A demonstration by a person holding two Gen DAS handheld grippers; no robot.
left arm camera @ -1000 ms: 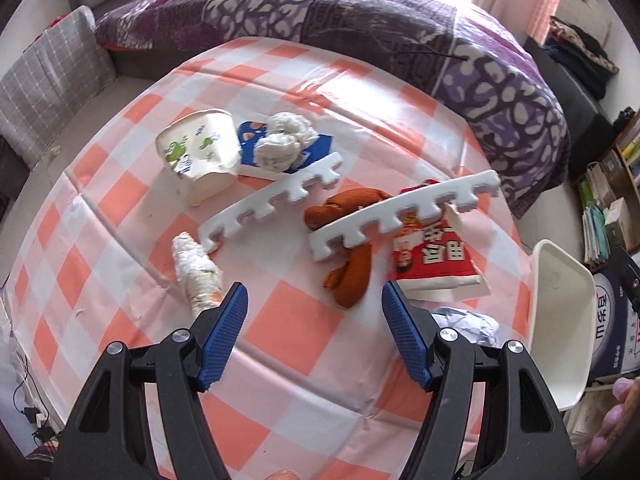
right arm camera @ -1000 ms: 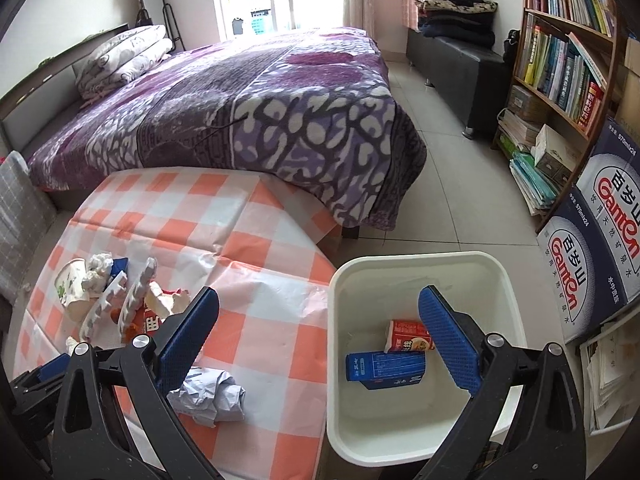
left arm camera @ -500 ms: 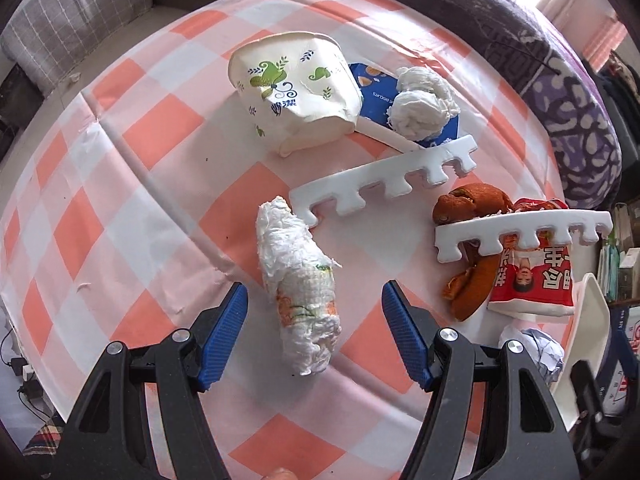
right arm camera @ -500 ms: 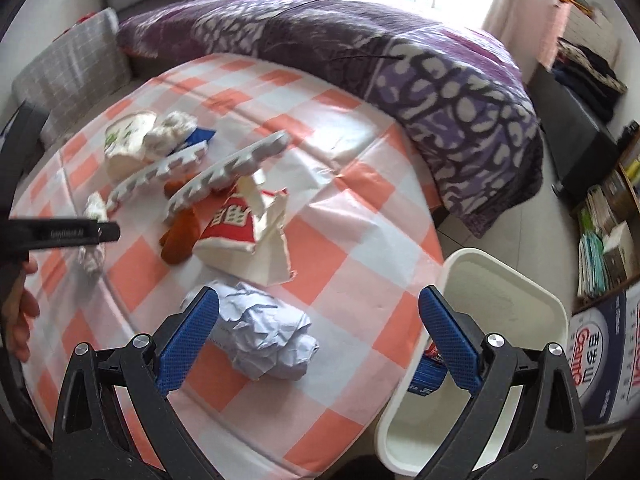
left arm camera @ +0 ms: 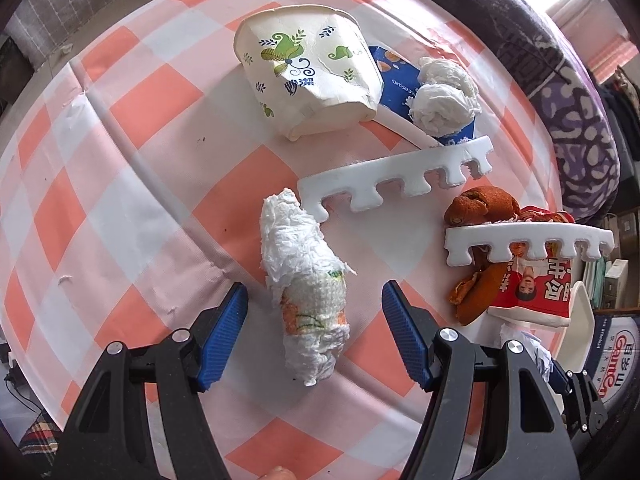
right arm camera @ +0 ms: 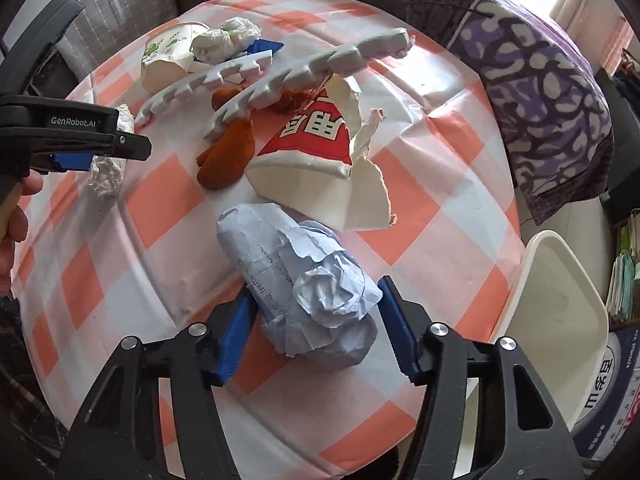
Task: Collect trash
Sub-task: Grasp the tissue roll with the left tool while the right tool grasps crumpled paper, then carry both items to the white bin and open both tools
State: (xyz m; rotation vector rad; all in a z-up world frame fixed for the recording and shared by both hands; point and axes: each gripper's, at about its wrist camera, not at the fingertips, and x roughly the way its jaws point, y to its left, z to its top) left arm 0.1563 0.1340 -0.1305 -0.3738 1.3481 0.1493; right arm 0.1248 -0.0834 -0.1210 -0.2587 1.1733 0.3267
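A rolled wad of white tissue lies on the orange-checked tablecloth. My left gripper straddles it from above, open, with a gap between each blue pad and the wad. A crumpled ball of pale blue paper sits near the table's edge. My right gripper is closing on it, and both pads touch its sides. Further trash lies beyond: a crushed paper cup, a blue wrapper, tissue balls, two white foam strips, orange peel and a torn red carton.
A white bin stands beside the table at the right, just past the paper ball. A bed with a purple patterned cover runs behind the table. Printed boxes and shelves fill the right edge. A person's hand holds the left gripper.
The left gripper swung left and sank over the tissue wad. The right gripper left the bin, turned to the table, came down over the paper ball, and its jaws narrowed onto it.
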